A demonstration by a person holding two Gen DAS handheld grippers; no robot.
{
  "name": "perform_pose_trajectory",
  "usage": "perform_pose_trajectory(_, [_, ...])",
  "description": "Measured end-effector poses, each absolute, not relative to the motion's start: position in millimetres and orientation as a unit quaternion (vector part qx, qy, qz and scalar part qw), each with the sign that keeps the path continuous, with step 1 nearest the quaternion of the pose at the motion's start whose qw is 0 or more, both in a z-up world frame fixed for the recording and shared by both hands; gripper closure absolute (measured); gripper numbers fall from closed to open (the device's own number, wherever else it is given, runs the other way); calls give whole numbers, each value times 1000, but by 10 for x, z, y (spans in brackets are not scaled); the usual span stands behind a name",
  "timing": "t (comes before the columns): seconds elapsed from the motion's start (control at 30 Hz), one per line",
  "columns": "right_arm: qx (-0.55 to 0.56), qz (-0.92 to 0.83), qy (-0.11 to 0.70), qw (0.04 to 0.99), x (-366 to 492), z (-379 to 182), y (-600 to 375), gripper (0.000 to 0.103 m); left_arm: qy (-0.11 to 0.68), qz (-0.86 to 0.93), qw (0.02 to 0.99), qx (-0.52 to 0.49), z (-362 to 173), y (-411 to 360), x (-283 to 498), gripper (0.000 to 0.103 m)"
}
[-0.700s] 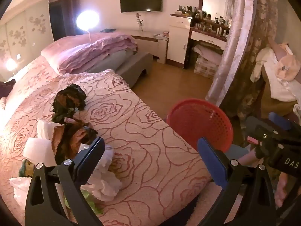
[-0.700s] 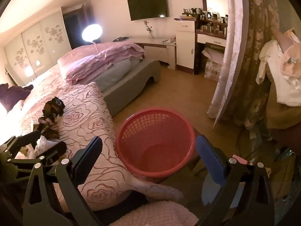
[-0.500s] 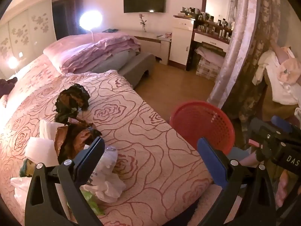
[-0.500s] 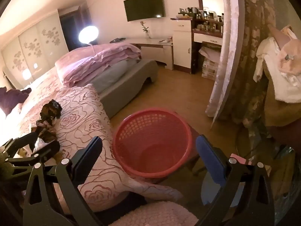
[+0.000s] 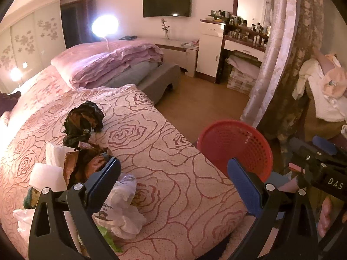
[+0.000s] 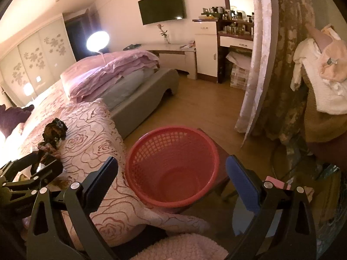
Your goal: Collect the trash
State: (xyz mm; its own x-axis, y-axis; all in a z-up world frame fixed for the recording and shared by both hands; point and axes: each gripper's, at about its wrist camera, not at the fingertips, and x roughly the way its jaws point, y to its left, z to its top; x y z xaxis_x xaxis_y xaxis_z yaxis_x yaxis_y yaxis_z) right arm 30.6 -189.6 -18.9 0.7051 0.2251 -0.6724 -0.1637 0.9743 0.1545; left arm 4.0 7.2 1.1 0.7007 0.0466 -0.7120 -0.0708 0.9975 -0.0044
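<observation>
Trash lies on the pink rose bedspread (image 5: 164, 143): a crumpled black bag (image 5: 83, 120), brown wrappers (image 5: 86, 162), white tissue (image 5: 48, 174) and a white plastic bag (image 5: 121, 208). My left gripper (image 5: 173, 179) is open and empty above the bed, its left finger over the pile. An empty red mesh basket (image 6: 172, 166) stands beside the bed; it also shows in the left wrist view (image 5: 236, 145). My right gripper (image 6: 171, 182) is open and empty just above the basket. The black bag also shows in the right wrist view (image 6: 54, 131).
Folded pink quilts (image 5: 104, 62) lie at the bed's far end. A patterned curtain (image 6: 277, 54) hangs to the right of the basket. A dressing table (image 6: 227, 36) stands at the far wall. Wooden floor (image 6: 206, 99) runs between bed and curtain.
My left gripper has drifted slightly back and left, bringing more of the trash pile into view. My right gripper has shifted a little over the basket. Both stay open.
</observation>
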Motion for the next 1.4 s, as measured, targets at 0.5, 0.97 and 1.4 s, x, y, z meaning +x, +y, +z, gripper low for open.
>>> perform_pose_trajectory(0.5, [27, 105, 373, 921, 307, -207, -1860, 7, 385, 38, 922, -17, -14, 79, 26, 8])
perform_pose_trajectory(0.97, [32, 106, 374, 921, 286, -232, -1851, 7, 386, 41, 922, -19, -7, 127, -9, 8])
perform_pose_trajectory(1.4, [37, 107, 376, 920, 244, -270, -1846, 7, 386, 41, 921, -19, -5, 112, -13, 8])
